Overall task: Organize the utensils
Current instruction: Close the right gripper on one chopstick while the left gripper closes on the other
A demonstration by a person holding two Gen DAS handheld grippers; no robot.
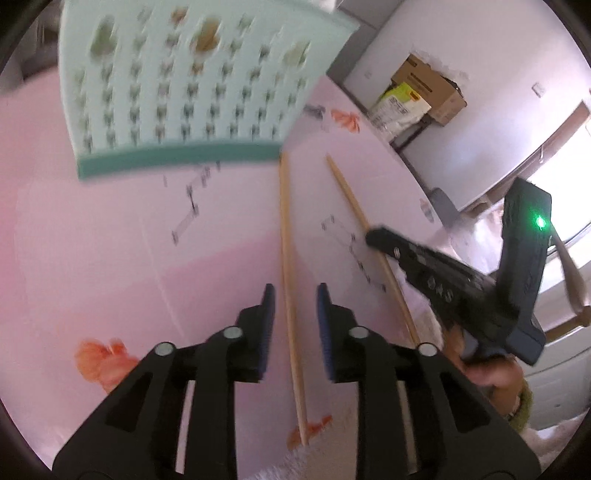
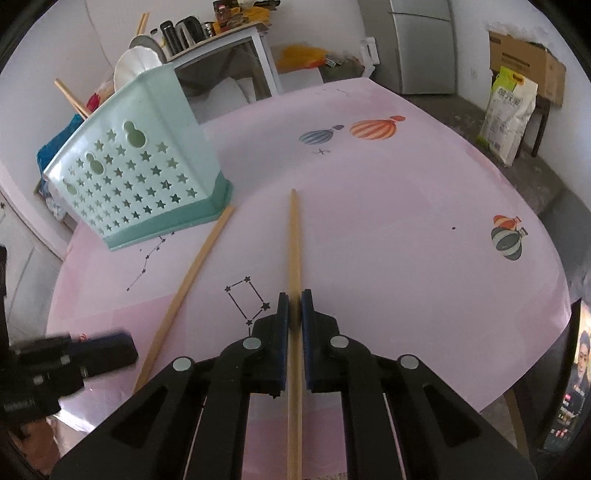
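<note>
- Right, your right gripper (image 2: pixel 294 308) is clamped on a chopstick (image 2: pixel 294 258), pads pinching the shaft from both sides.
- That stick runs straight up the middle of the right wrist view, its tip pointing out over the pink table (image 2: pixel 388 229), its back end passing between the gripper's arms.
- Your left gripper (image 1: pixel 295 295) has its jaws apart, straddling the second chopstick (image 1: pixel 290 277) without pressing it.
- That second stick lies flat on the table, its far end just beside the holder's base.
- From the left wrist you see the right gripper's black fingers (image 1: pixel 391 243) closed over the gripped stick, with a green light on the gripper's body.
- From the right wrist the left gripper shows blurred at the lower left, close beside the loose stick.
- Now the holder (image 2: pixel 147 177): a mint-green box with star cut-outs and a darker green base, standing upright on the table at the left.
- More chopsticks (image 2: pixel 70 96) poke out of its top at the back, leaning left.
- Balloon prints (image 2: pixel 373 129) and constellation drawings (image 2: pixel 247 299) decorate the tablecloth.
- Beyond the table you have a fridge (image 2: pixel 424 48), a cardboard box (image 2: pixel 524 59) with a sack (image 2: pixel 509 118) leaning below it, and a shelf (image 2: pixel 221 33) of bottles and kettles.
</note>
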